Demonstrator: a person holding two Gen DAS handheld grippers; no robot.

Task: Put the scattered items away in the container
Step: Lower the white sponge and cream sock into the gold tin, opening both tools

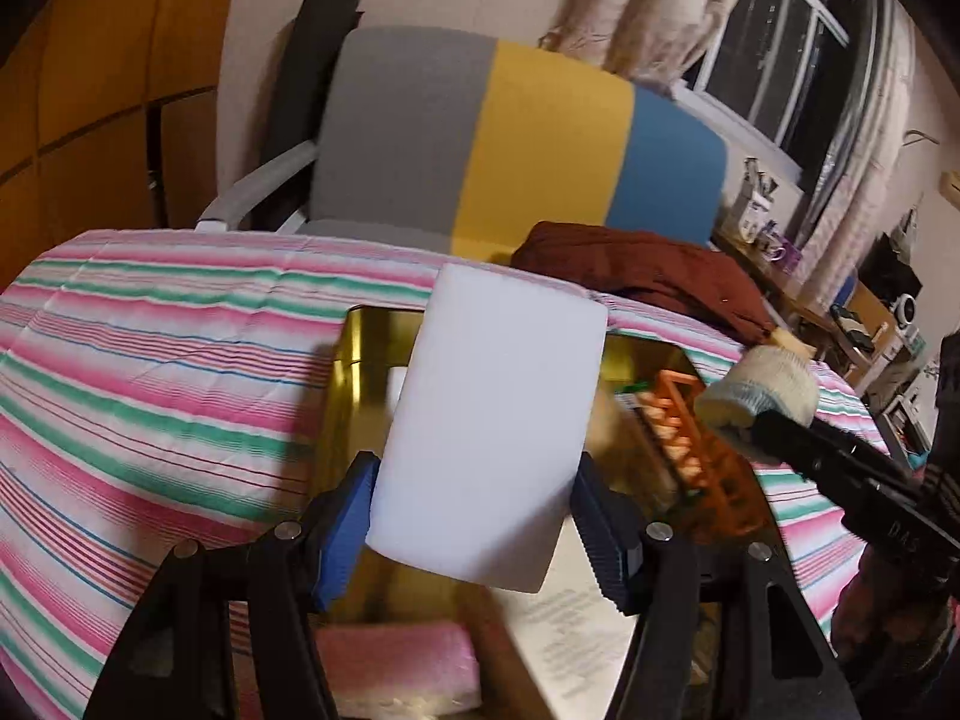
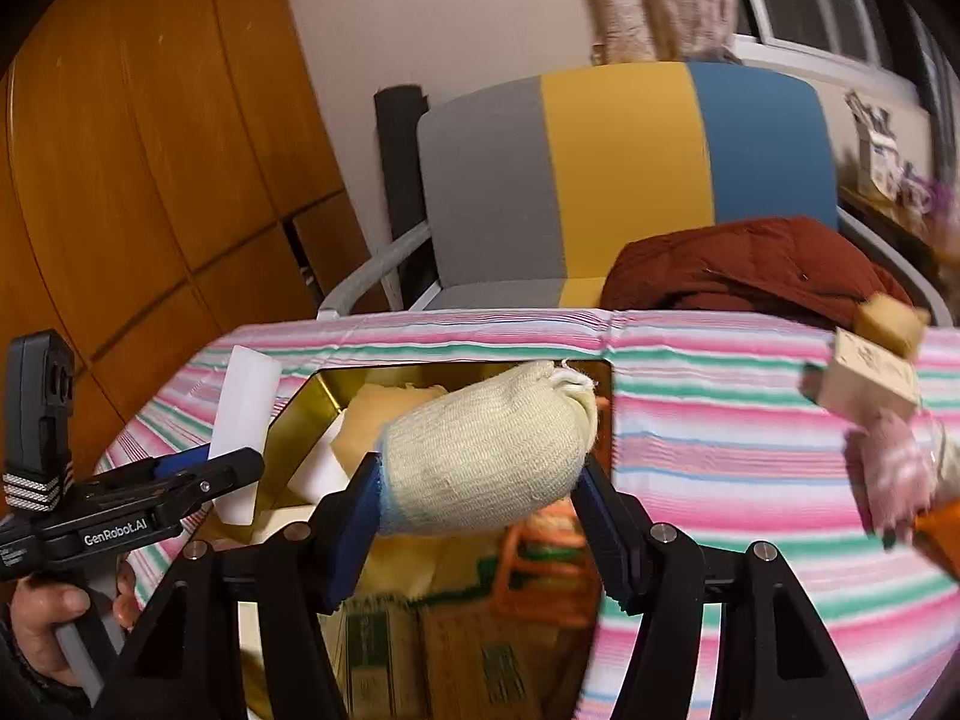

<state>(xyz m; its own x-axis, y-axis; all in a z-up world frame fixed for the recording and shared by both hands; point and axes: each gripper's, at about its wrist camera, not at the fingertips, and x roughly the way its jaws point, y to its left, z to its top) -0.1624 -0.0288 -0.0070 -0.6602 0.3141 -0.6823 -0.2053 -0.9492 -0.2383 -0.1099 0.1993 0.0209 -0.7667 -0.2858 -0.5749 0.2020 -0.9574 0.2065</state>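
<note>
Across the lower half of both views a pink, green and white striped cloth (image 1: pixel 150 372) is spread, and behind it, in the upper centre, a chair (image 2: pixel 624 180) with a grey, yellow and blue back is seen, with a dark red garment (image 2: pixel 750 267) lying by its seat. Set into the cloth at centre frame, a gold metal container (image 1: pixel 354 372) is shown open, already holding an orange rack (image 1: pixel 684 438), a pink foam piece (image 1: pixel 402 666) at the bottom edge and printed packets. Above the container, at the centre of the left wrist view, a white foam block (image 1: pixel 492 426) is grasped by the left gripper (image 1: pixel 474 516), its blue pads pressed against the block's two sides. At the centre of the right wrist view, a cream knitted bundle (image 2: pixel 486 450) with a pale blue end is clamped between the pads of the right gripper (image 2: pixel 480 516), also over the container's opening. At the right edge of that view a small wooden figure (image 2: pixel 876 372) is seen blurred on the cloth, and at the lower left a hand (image 2: pixel 42 624) is wrapped around the other gripper's handle.
</note>
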